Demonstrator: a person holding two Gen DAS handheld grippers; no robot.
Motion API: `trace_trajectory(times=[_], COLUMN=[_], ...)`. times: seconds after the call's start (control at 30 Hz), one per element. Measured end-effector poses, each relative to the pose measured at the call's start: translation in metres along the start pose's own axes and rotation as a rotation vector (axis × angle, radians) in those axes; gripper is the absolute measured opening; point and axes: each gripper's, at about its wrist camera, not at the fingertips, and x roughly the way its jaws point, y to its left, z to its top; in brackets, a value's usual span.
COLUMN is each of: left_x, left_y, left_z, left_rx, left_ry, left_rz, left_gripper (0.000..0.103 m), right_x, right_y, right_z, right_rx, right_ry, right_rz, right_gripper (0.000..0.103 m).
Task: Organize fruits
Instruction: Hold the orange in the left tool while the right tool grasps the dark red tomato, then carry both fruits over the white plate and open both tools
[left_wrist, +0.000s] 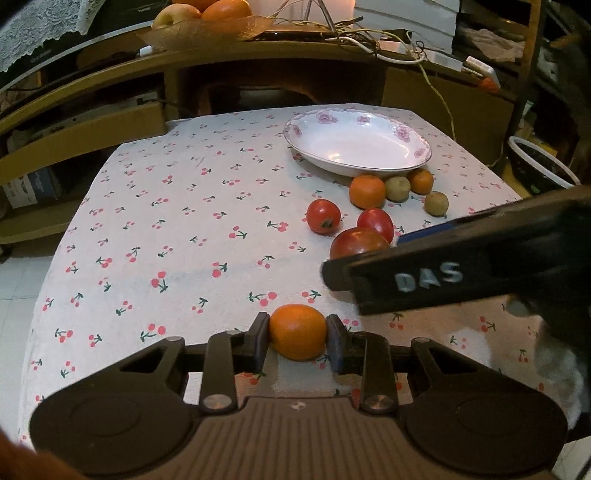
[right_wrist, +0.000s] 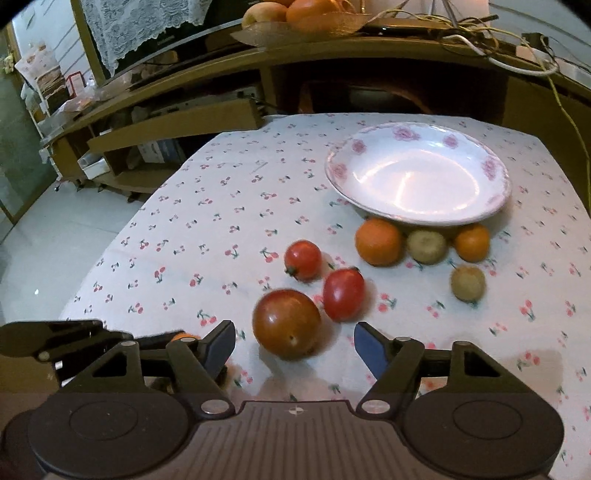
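My left gripper (left_wrist: 297, 341) is shut on a small orange (left_wrist: 297, 330) low over the cherry-print tablecloth (left_wrist: 184, 221). My right gripper (right_wrist: 295, 345) stands open, its blue pads either side of a large dark-red fruit (right_wrist: 286, 323) without touching it. Past it lie two red tomatoes (right_wrist: 303, 259) (right_wrist: 343, 294), two oranges (right_wrist: 378, 242) (right_wrist: 472, 242) and two brownish-green kiwis (right_wrist: 427, 246) (right_wrist: 468, 283). An empty white plate with pink flowers (right_wrist: 417, 219) sits behind them. One black finger (left_wrist: 406, 280) of the right gripper crosses the left wrist view and hides part of the dark-red fruit (left_wrist: 358, 242).
A wooden shelf unit (left_wrist: 258, 55) runs behind the table, carrying a glass bowl of fruit (left_wrist: 203, 27) and tangled cables (left_wrist: 369, 40). A dark basin (left_wrist: 535, 166) stands past the table's right edge. White floor tiles (right_wrist: 55, 229) show on the left.
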Motion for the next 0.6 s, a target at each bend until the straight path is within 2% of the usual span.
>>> trace_trajectory(times=[0.07, 0.13, 0.17, 0.23, 0.6], left_x=[0.0, 0.001, 0.001, 0.001, 0.004], left_y=[0.001, 0.002, 0.002, 0.003, 0.0], left_z=[0.0, 0.001, 0.002, 0.003, 0.015], left_rx=[-0.001, -0.003, -0.005, -0.005, -0.024], left_ry=[-0.001, 0.0, 0.001, 0.004, 0.021], left_rz=[0.0, 0.005, 0.006, 0.008, 0.003], left_gripper=[0.038, 0.038, 0.038, 0.038, 0.038], right_x=[0.007, 0.013, 0.014, 0.013, -0.009], right_y=[0.001, 0.002, 0.003, 0.005, -0.006], right_z=[0.002, 0.003, 0.003, 0.004, -0.006], right_rx=[-0.003, -0.001, -0.008, -0.022, 0.005], right_ry=[0.013, 0.028, 0.025, 0.027, 0.048], right_rz=[-0.002, -0.014, -0.026, -0.035, -0.048], right_gripper=[0.07, 0.064, 0.06, 0.043, 0.042])
